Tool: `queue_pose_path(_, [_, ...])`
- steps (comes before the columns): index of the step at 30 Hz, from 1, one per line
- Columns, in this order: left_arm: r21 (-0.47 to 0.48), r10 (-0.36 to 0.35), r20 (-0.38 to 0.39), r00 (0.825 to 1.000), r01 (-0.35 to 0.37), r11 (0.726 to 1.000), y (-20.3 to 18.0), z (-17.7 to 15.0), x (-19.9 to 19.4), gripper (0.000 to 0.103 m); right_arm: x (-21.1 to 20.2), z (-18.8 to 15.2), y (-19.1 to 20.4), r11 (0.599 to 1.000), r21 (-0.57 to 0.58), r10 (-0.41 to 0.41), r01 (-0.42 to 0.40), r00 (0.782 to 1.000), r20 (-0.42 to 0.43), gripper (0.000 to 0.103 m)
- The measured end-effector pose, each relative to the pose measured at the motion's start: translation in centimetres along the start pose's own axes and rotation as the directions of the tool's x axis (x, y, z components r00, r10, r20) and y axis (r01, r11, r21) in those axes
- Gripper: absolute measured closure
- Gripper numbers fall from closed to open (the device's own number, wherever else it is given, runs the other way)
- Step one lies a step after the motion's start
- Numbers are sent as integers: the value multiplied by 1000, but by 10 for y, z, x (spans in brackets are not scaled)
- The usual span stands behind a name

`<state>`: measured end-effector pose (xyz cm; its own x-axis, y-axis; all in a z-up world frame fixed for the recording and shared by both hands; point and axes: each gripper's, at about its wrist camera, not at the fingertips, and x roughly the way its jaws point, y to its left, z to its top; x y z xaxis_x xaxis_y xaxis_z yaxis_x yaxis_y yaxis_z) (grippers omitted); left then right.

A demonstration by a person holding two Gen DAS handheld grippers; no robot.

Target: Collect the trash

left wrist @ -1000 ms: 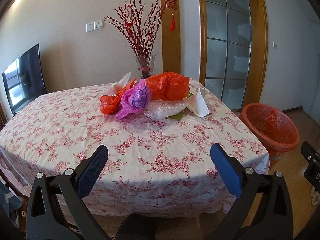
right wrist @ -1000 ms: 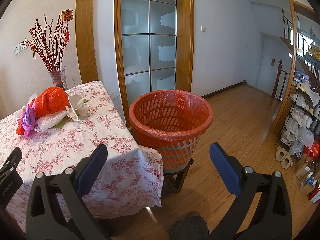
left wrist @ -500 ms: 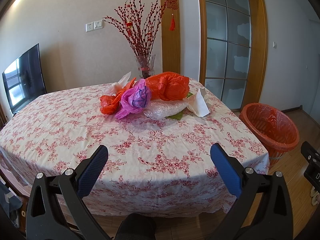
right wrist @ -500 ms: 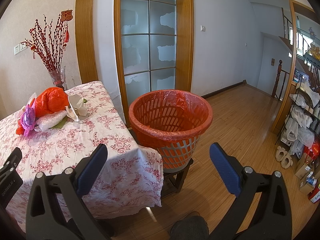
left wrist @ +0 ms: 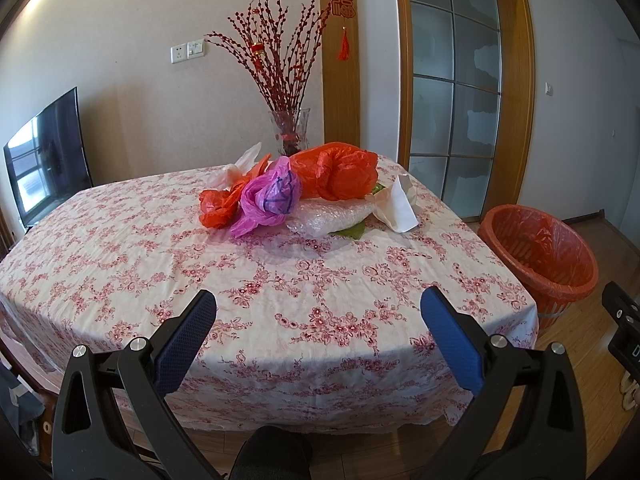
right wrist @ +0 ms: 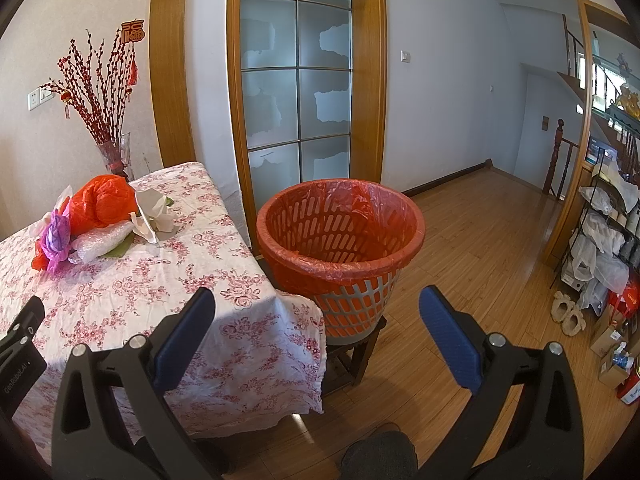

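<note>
A heap of trash lies at the far middle of the floral table [left wrist: 280, 280]: a big orange bag [left wrist: 340, 174], a purple bag [left wrist: 272, 196], a small orange bag [left wrist: 216, 208], bubble wrap [left wrist: 328, 218] and white paper [left wrist: 396, 208]. My left gripper [left wrist: 318, 316] hangs open over the table's near edge, well short of the heap. In the right wrist view the heap shows at the left, with the big orange bag [right wrist: 102, 204] on top. My right gripper [right wrist: 316, 312] is open and empty, in front of the orange-lined bin [right wrist: 340, 240] beside the table's corner.
The bin [left wrist: 540, 252] stands on a low stool right of the table [right wrist: 160, 280]. A glass vase with red branches [left wrist: 288, 128] stands behind the heap. A TV [left wrist: 44, 160] is at the left, a cluttered shelf [right wrist: 608, 248] at the far right, wooden floor [right wrist: 480, 248] between.
</note>
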<state>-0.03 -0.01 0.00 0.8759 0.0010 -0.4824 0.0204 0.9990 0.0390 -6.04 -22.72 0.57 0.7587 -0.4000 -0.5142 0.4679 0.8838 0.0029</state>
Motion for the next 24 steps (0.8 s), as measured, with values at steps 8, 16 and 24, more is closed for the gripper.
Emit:
queue_pose_path(8, [-1, 0, -1, 1000, 0, 1000, 1, 0, 0, 2, 0, 0, 0, 1000, 0, 0, 0, 1000, 0, 4])
queue_pose_path(16, [0, 1, -1, 1000, -1, 1000, 0, 0, 0, 2, 0, 0, 0, 1000, 1, 1, -1, 1000, 0, 4])
queue_pose_path(24, [-1, 1, -2, 1000, -1, 1000, 0, 0, 0, 2, 0, 0, 0, 1000, 1, 0, 0, 1000, -1, 4])
